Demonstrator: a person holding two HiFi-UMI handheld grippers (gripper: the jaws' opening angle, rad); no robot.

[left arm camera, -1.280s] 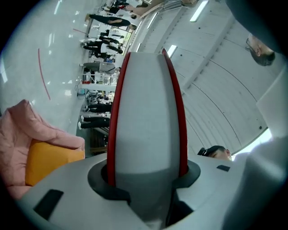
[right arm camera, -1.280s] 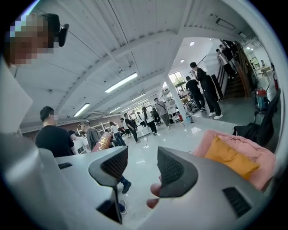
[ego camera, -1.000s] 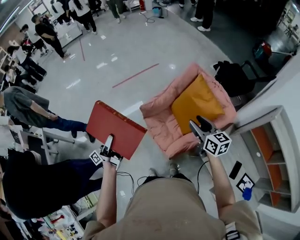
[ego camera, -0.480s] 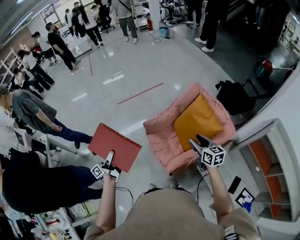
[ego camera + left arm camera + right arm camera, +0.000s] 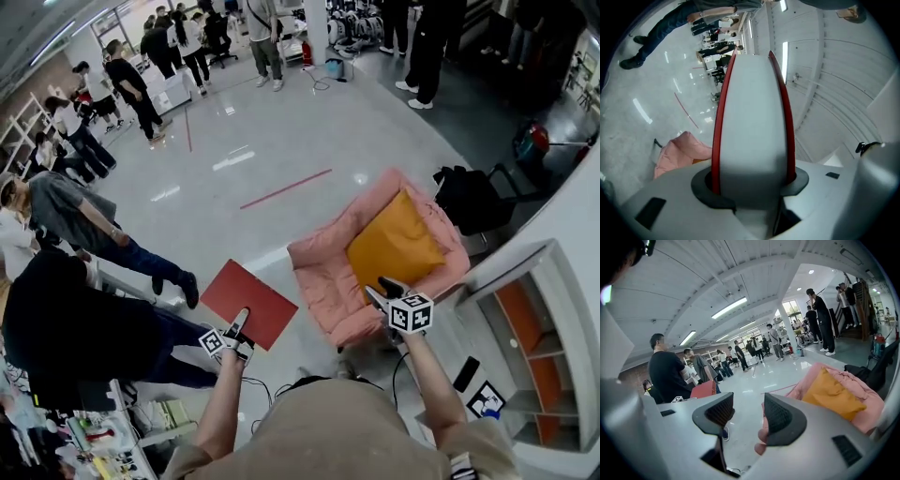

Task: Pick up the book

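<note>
Left gripper (image 5: 238, 326) is clamping the flat red hardcover book (image 5: 249, 302) by its near edge in the head view. I am holding that book out over the glossy grey floor (image 5: 281, 150), with nothing supporting it from below. To its right, the puffy pink fabric armchair (image 5: 323, 267) with the square orange cushion (image 5: 394, 242) is sitting clear of the book. The right gripper (image 5: 382, 289) is hovering at that chair's near edge.

Looking through the left gripper view, I am seeing the jaws standing roughly half spread. Their dark pads (image 5: 701, 187) are pressing on the two red covers, and the pale page block is filling the gap between them.

Looking through the right gripper view, I am seeing the jaws standing wide apart with nothing between them, only floor and the chair beyond.

Judging from this, the pick-up itself is looking done: the book is off every surface and one gripper is carrying it. What is remaining, I am guessing, is keeping the grip firm, since the book is hanging from a single edge.
</note>
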